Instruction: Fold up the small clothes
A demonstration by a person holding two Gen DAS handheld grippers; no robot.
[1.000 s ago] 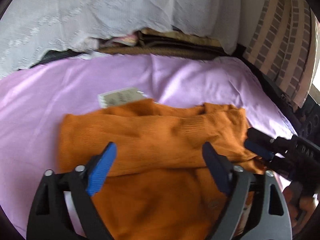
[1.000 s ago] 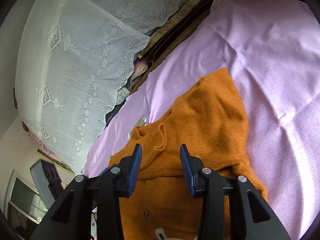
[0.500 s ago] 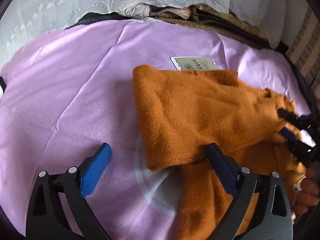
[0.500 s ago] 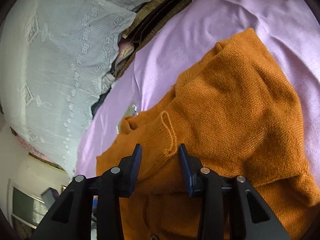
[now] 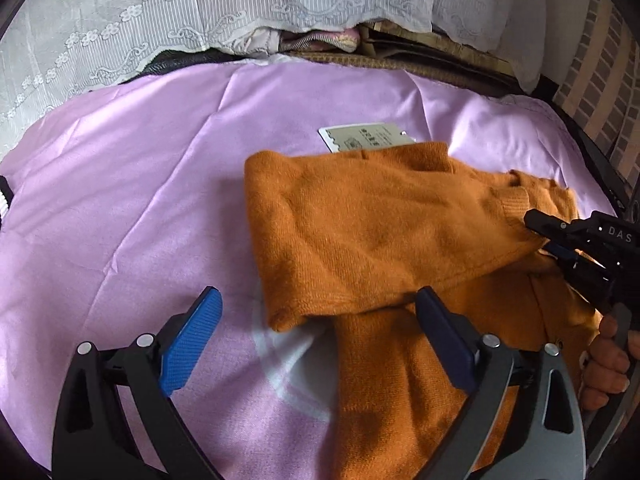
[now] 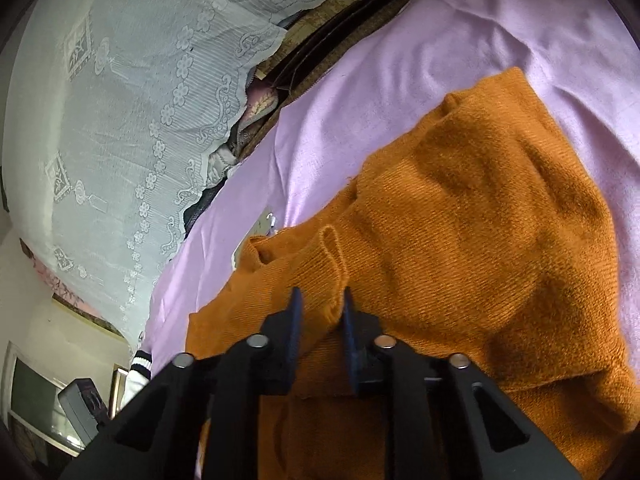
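Observation:
An orange knit sweater [image 5: 384,232] lies on a pink cloth [image 5: 132,200], with one sleeve folded across its body. A paper tag [image 5: 366,141] sticks out at its far edge. My left gripper [image 5: 320,320] is open and empty, hovering over the folded sleeve's near left corner. My right gripper [image 6: 320,308] is shut on the sleeve cuff [image 6: 326,272]; it also shows at the right of the left wrist view [image 5: 560,240], with the hand that holds it. The sweater fills the middle of the right wrist view [image 6: 480,240].
A white lace curtain [image 5: 200,12] hangs behind the pink cloth's far edge, over stacked dark items [image 5: 400,48]. A brick-pattern surface [image 5: 600,80] stands at the far right. A striped white cuff [image 6: 138,364] lies at the cloth's edge, with a dark device [image 6: 82,404] beyond.
My right gripper has closed on the sleeve cuff. My left gripper moved left off the sweater, then shifted slightly back toward it, staying open.

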